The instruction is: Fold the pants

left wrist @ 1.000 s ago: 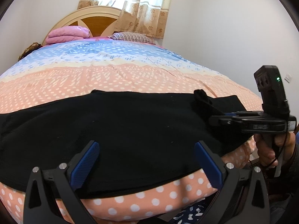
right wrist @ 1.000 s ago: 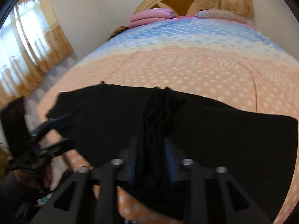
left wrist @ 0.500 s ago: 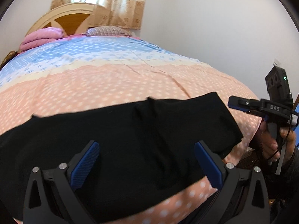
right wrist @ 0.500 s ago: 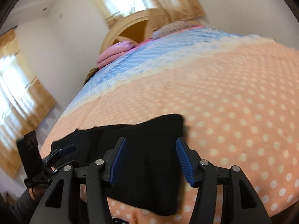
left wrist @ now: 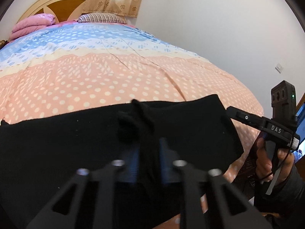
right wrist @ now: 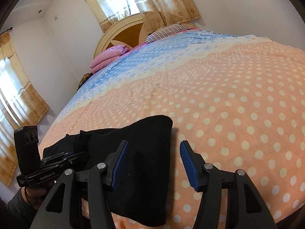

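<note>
Left wrist: left gripper [left wrist: 148,156] clenched on black pants [left wrist: 57,143] | right gripper [right wrist: 152,164] released, over bedspread [right wrist: 228,105]

Left tool [left wrist: 148,152] clamped pants [left wrist: 190,133]; right tool [right wrist: 152,162] released.

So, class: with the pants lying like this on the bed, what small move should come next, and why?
Probably close the right gripper on the pants' near edge: its jaws stand open over the fabric, while the left gripper is already shut on a bunched fold. Both ends need holding before lifting.
</note>
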